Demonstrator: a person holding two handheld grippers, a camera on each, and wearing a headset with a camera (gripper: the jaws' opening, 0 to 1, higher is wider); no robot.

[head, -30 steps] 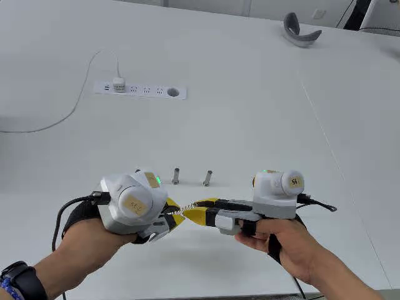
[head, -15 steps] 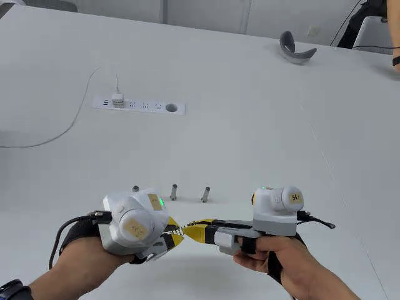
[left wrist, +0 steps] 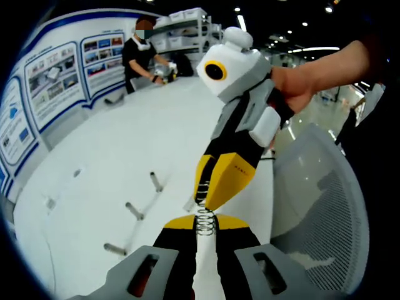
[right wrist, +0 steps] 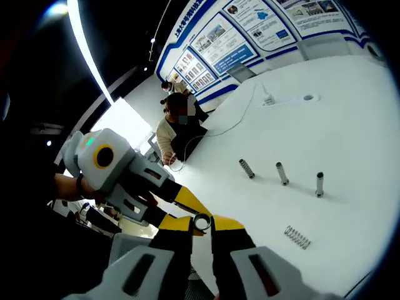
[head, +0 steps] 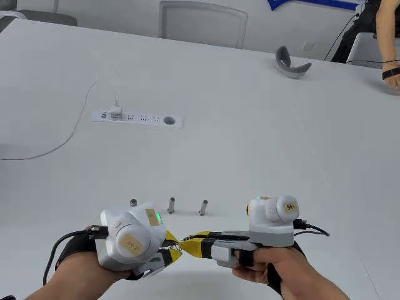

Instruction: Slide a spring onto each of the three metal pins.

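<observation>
Your left hand-held gripper [head: 169, 243] and right hand-held gripper [right wrist: 201, 224] both pinch one spring [left wrist: 205, 219], axis level, tip to tip. Pins [head: 170, 205] stand upright just beyond spring, crosswise to it.

Three upright pins [head: 170, 205] in a row, one wearing a spring [right wrist: 246, 167]; a loose spring [right wrist: 297, 236] lies nearby; a third spring [left wrist: 205, 215] sits pinched between left tongs [left wrist: 205, 225] and right tongs [right wrist: 202, 226].
</observation>
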